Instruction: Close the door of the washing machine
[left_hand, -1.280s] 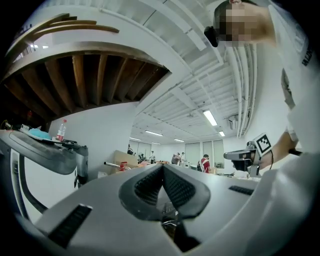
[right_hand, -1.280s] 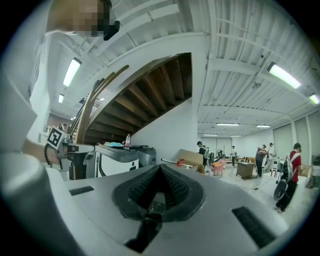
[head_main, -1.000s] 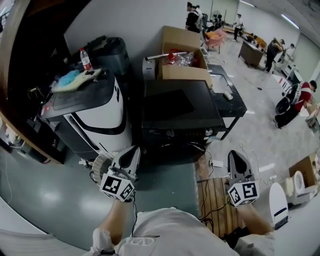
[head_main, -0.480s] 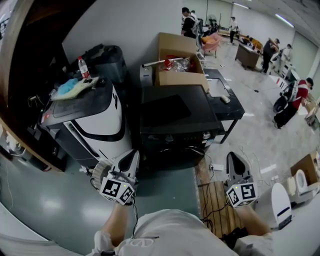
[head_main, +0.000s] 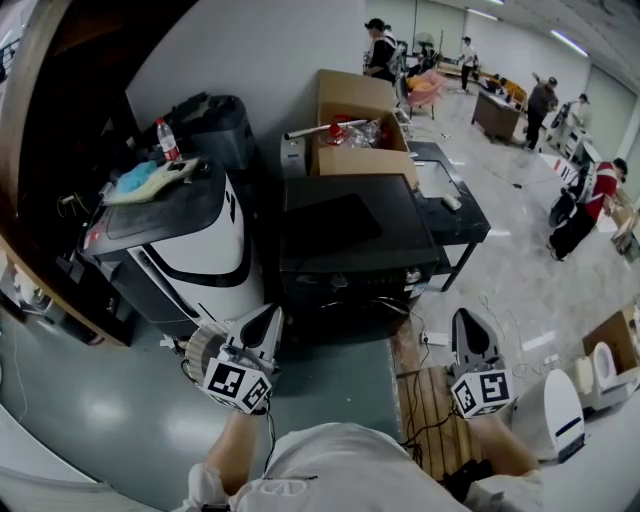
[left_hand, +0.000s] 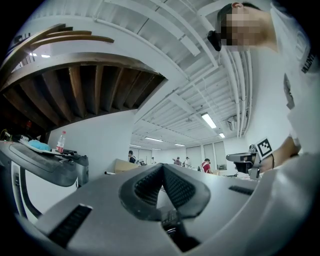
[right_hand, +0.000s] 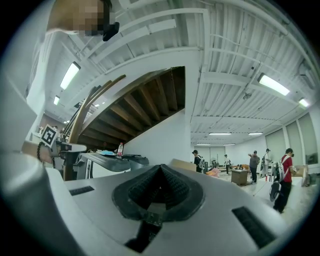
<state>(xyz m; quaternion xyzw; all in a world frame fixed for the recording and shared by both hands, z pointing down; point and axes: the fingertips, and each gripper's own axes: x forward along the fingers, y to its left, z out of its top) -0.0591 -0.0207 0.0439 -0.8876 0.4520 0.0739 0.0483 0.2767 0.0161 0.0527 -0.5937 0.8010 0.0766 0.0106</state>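
While both tongs are held low in front of the person and short of the appliances, nothing touches the task's thing. The left tongs (head_main: 270, 314) are pressed together with nothing between the pads. The right tongs (head_main: 468, 318) are likewise pressed together and empty. The white-and-black washing machine (head_main: 205, 250) stands ahead and to the left, just beyond the left tongs and beside a black cabinet (head_main: 340, 225). Its door cannot be made out in any view, so whether it stands ajar cannot be told.

Hazards, as judged:
- Wrong target. Two units stand side by side, and a push on the cabinet achieves nothing.
- Slip. Closed tips on a glossy curved panel may skate off sideways.
- Spill. A bottle (head_main: 167, 140) and a blue cloth (head_main: 140, 177) rest on the machine's top. A hard slam could topple the bottle.
- Trip. Cables (head_main: 432, 335) and a wooden pallet (head_main: 425, 395) lie on the floor at the right.
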